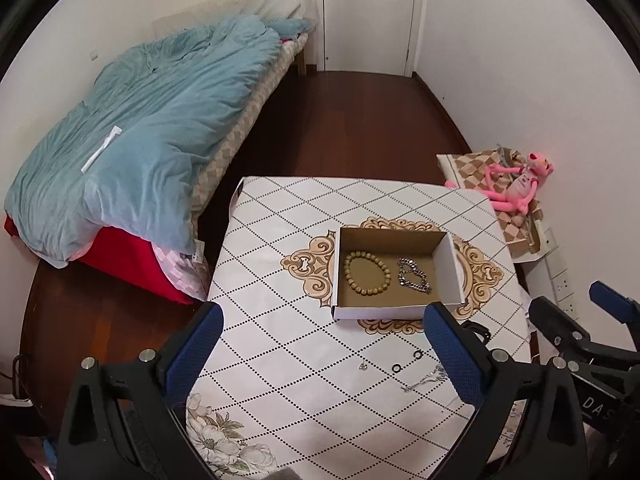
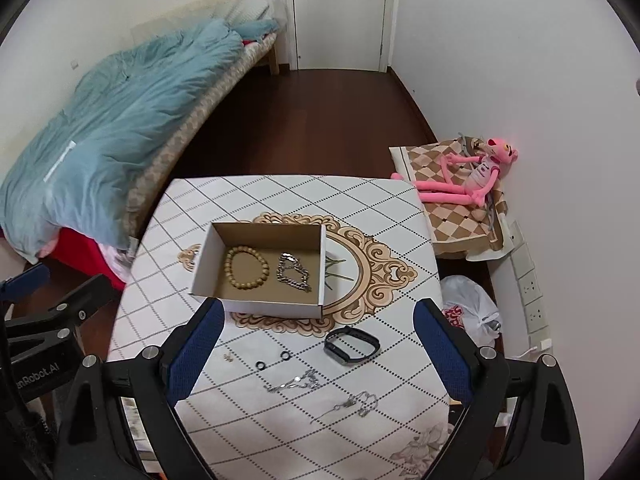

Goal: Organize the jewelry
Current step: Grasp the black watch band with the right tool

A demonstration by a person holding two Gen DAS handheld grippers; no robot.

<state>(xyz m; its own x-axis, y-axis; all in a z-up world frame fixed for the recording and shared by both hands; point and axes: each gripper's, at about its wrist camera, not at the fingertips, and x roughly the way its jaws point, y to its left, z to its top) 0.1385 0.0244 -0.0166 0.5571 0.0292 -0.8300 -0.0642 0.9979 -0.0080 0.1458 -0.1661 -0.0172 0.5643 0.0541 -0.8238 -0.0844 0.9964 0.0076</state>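
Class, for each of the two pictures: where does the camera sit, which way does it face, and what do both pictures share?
Left wrist: on the left gripper, facing forward over the table; its blue fingers show, the right gripper at the right edge.
Right wrist: on the right gripper, same heading; the left gripper at the left edge.
Shared: cardboard box, bead bracelet, bed, door.

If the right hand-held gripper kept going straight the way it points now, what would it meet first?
Probably the black smart band lying on the diamond-patterned tablecloth, just ahead of the open right hand-held gripper. Beyond it sits the shallow cardboard box. Depth is hard to judge in this fisheye view.
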